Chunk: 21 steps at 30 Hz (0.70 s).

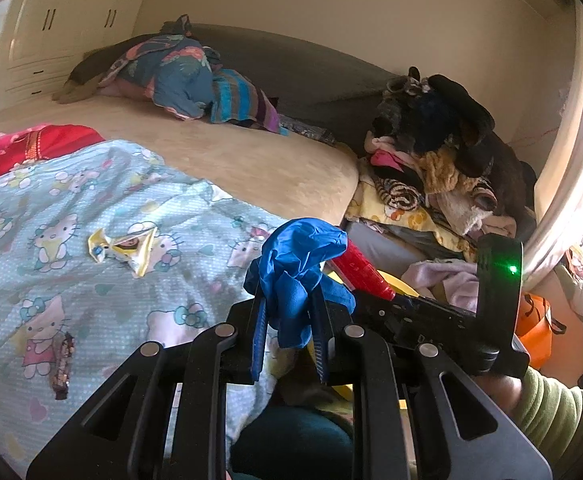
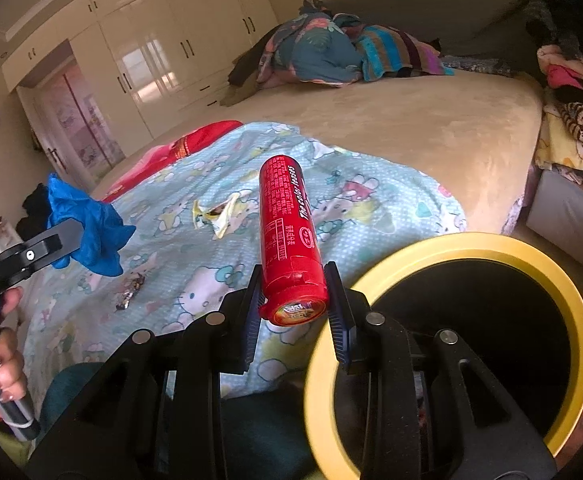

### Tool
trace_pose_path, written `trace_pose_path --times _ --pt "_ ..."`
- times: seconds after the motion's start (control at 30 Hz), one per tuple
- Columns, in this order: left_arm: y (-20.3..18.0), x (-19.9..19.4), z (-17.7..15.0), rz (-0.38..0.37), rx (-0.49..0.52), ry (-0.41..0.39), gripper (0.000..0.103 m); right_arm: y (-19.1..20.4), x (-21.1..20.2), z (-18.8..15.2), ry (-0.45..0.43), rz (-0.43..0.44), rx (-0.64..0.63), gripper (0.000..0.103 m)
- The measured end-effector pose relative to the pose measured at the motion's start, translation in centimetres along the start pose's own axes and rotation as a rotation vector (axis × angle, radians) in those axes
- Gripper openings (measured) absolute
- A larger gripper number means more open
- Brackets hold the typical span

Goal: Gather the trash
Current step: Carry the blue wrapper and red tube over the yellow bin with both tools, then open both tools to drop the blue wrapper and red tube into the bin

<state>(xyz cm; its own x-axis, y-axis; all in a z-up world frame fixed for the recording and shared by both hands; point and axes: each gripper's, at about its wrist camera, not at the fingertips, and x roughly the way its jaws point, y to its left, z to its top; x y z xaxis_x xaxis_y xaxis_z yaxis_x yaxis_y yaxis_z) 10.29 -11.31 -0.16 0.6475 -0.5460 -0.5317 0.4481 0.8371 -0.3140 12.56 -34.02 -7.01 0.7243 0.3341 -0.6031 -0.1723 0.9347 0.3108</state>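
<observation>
Right wrist view: the right tongs (image 2: 293,308) clamp a red cylindrical printed tube (image 2: 287,236) (base end nearest the camera) beside a yellow-rimmed round black bin (image 2: 571,292). Left tongs (image 1: 291,328) pinch a crumpled blue rubber glove (image 1: 299,256) over the cartoon-print bedsheet (image 1: 71,280), where 2 wrappers lie.

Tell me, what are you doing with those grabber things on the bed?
A person is picking up trash. The left gripper pinches a crumpled blue glove, and the right gripper grips a red tube beside the yellow-rimmed bin. A yellow wrapper and a dark candy wrapper lie on the cartoon-cat blanket.
</observation>
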Motion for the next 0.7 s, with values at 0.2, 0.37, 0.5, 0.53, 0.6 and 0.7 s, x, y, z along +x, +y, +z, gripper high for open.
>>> trace_pose_path --times 0.2,0.37,0.5,0.53,0.6,0.7 --pt "-1.5 0.9 -0.4 -0.021 0.026 0.018 0.019 -1.3 -0.7 0.0 0.002 -0.028 0.011 0.024" --pt "-2.7 1.7 -0.8 -0.038 0.054 0.035 0.019 -2.1 -1.2 -0.3 0.01 -0.059 0.002 0.024" --pt "-3.8 2.6 -1.2 -0.056 0.077 0.053 0.019 -3.4 -1.7 -0.9 0.026 -0.087 0.003 0.024" --pt "-4.1 2.8 -1.3 -0.06 0.083 0.059 0.019 -4.0 -1.8 -1.2 0.033 -0.098 0.005 0.024" --pt "-4.5 3.3 -1.6 -0.069 0.089 0.071 0.019 -4.7 -2.0 -1.5 0.042 -0.111 0.015 0.024" --pt "-5.2 4.0 -2.0 -0.076 0.101 0.087 0.019 -6.1 -2.2 -2.1 0.055 -0.133 0.034 0.024"
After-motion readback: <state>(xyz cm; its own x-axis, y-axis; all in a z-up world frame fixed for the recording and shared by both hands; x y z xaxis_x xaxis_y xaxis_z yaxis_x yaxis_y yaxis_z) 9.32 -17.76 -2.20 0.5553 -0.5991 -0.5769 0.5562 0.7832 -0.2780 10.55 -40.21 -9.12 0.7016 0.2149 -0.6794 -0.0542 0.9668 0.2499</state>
